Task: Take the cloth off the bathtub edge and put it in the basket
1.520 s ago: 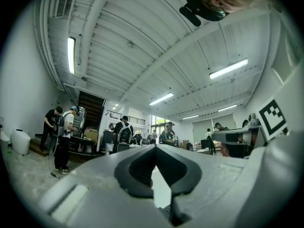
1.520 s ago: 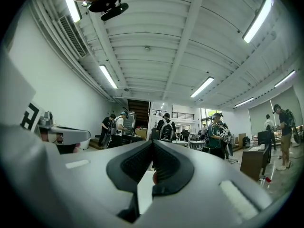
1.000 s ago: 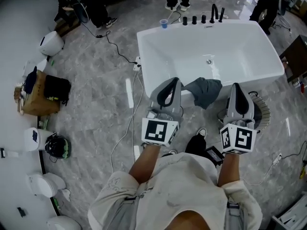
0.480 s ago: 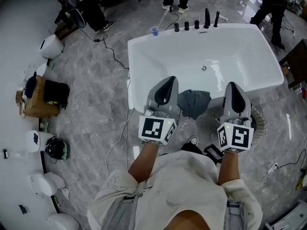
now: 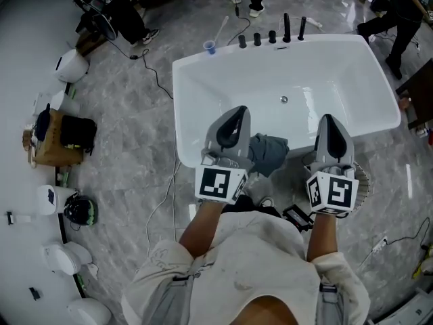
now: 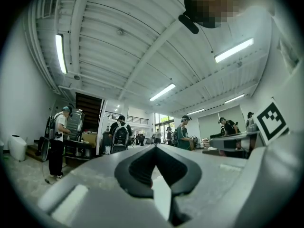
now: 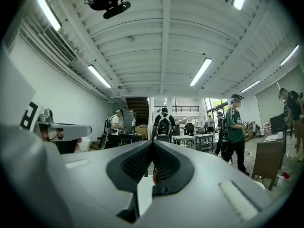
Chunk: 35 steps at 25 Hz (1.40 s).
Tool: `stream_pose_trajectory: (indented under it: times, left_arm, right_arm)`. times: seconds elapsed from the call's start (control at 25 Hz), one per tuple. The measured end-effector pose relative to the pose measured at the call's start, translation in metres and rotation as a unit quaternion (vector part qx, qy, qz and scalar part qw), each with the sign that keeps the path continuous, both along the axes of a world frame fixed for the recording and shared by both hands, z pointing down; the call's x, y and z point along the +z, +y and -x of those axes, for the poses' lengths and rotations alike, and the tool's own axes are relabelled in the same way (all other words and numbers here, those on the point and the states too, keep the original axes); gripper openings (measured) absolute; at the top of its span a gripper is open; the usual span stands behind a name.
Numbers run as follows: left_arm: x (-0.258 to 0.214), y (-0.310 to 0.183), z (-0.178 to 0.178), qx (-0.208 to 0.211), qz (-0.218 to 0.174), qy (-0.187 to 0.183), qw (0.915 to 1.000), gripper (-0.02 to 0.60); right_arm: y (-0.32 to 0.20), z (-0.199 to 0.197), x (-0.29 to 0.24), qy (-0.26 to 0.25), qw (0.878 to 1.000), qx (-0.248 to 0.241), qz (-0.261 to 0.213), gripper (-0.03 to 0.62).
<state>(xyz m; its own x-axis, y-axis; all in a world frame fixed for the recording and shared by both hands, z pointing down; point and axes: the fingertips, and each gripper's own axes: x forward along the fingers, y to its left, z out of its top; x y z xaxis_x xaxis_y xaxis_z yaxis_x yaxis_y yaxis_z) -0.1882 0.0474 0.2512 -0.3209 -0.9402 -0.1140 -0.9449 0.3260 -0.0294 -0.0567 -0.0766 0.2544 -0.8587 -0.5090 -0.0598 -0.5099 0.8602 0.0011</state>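
A grey-blue cloth (image 5: 268,152) hangs crumpled over the near edge of the white bathtub (image 5: 203,93), between my two grippers. My left gripper (image 5: 237,110) is just left of the cloth with its tip over the tub's near rim, jaws shut and empty. To the cloth's right, my right gripper (image 5: 329,118) is shut and empty as well. A round basket (image 5: 364,175) stands on the floor beside the tub, half hidden under the right gripper. Both gripper views look level across the room: left gripper (image 6: 154,147) and right gripper (image 7: 152,142) tips meet, and neither cloth nor tub shows.
Black taps (image 5: 271,36) and a blue cup (image 5: 209,46) stand on the tub's far rim. A white cable (image 5: 168,202) runs over the marble floor left of the tub. A cardboard box (image 5: 49,141) and white fixtures line the left wall. People stand beyond the tub.
The tub and cloth have drawn nearer and shifted left in the head view. Both grippers now reach over the tub's near rim, flanking the cloth. Their jaws stayed shut.
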Motion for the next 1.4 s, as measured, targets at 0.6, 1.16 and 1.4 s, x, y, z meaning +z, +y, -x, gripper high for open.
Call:
stream_pose_trajectory:
  times: [0.6,1.16,1.4]
  left_arm:
    - [0.0,-0.052,0.083,0.014,-0.011,-0.002,0.9998,-0.003]
    - [0.051,-0.07,0.135,0.041,0.012,0.035,0.9985,-0.003]
    - [0.076,-0.072,0.141,0.065,0.019,0.027,0.9973,-0.003]
  right_arm:
    - [-0.042,0.08,0.004,0.02,1.0,0.023,-0.005,0.002]
    - [-0.054,0.139,0.056,0.067,0.997,0.027,0.027,0.002]
    - [-0.05,0.149,0.099,0.105,0.992,0.03,0.057,0.003]
